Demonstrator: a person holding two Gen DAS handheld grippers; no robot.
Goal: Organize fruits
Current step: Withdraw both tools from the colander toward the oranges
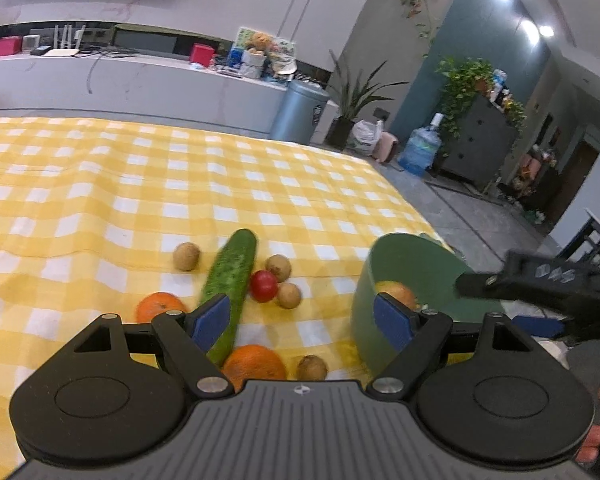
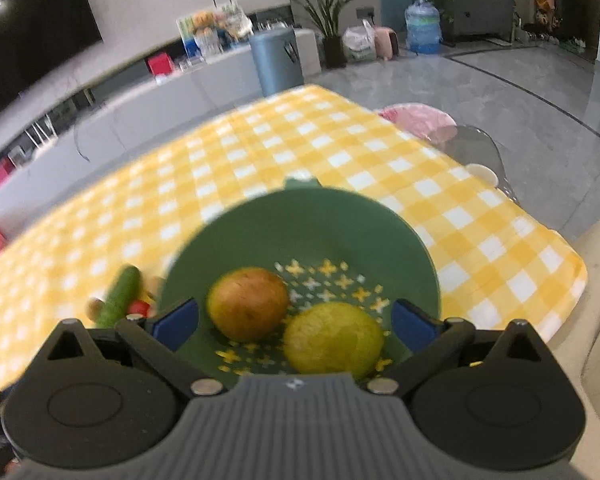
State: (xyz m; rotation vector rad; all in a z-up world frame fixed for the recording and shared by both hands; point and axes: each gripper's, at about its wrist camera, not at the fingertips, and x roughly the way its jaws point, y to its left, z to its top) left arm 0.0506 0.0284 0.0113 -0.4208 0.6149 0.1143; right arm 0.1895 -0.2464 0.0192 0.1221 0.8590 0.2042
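A green colander bowl [image 1: 404, 256] [image 2: 300, 224] stands on the yellow checked tablecloth [image 1: 140, 184]. It holds a reddish-orange fruit [image 2: 247, 304] and a yellow-green fruit [image 2: 334, 338]. On the cloth lie a cucumber [image 1: 232, 276], a red tomato [image 1: 263, 286], two oranges [image 1: 158, 306] [image 1: 254, 364] and several small brown fruits [image 1: 186, 256]. My left gripper [image 1: 302, 322] is open above the near orange. My right gripper [image 2: 296, 320] is open and empty over the bowl; it also shows in the left wrist view [image 1: 540, 280].
The table's right edge [image 1: 416, 216] drops to a grey tiled floor. A clear chair with a pink cushion [image 2: 424, 118] stands beside the table. A beige seat [image 2: 596, 300] is at the right. A counter and a bin [image 1: 300, 110] stand behind.
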